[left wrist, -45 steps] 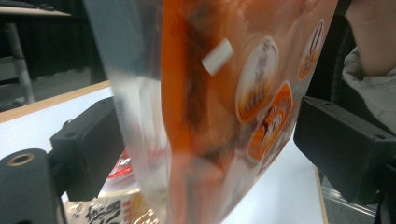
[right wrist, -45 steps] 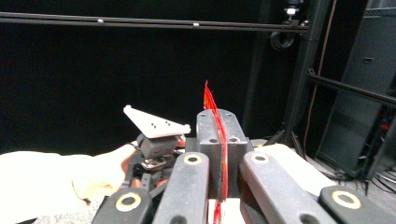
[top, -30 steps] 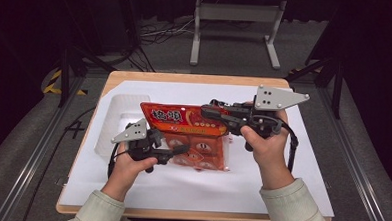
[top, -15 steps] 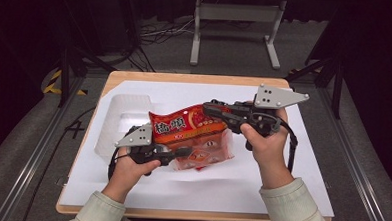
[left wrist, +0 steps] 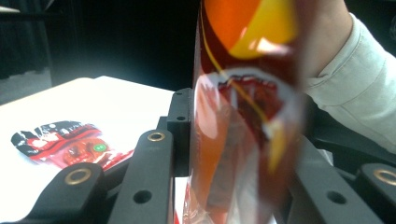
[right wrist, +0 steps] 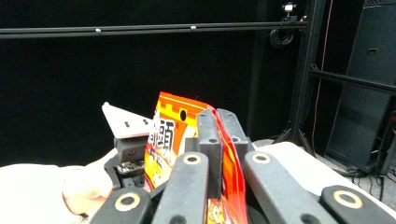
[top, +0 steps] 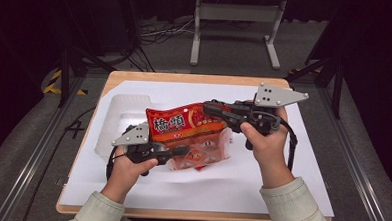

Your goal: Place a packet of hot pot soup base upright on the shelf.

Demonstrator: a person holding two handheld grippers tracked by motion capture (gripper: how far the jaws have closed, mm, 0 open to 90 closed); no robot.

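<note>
A red and orange snack bag (top: 181,126) with a see-through lower part hangs tilted above the white sheet between both grippers. My left gripper (top: 183,151) pinches its near lower edge; the jaws have just been closing, and the bag (left wrist: 238,140) stands squeezed between them in the left gripper view. My right gripper (top: 210,107) is shut on the bag's far right top corner. In the right gripper view its jaws (right wrist: 216,116) clamp the bag's edge (right wrist: 166,135), and the left gripper (right wrist: 126,140) sits behind the bag.
A white sheet (top: 281,184) covers the wooden table (top: 79,206). A pale plastic tray (top: 124,112) lies at the sheet's left. Another small red packet (left wrist: 65,145) lies flat on the sheet. Metal rails and stand legs surround the table.
The bag has risen from lying flat to a tilted, lifted pose. The left gripper's jaws have closed onto its lower edge. Both hands stayed roughly in place.
</note>
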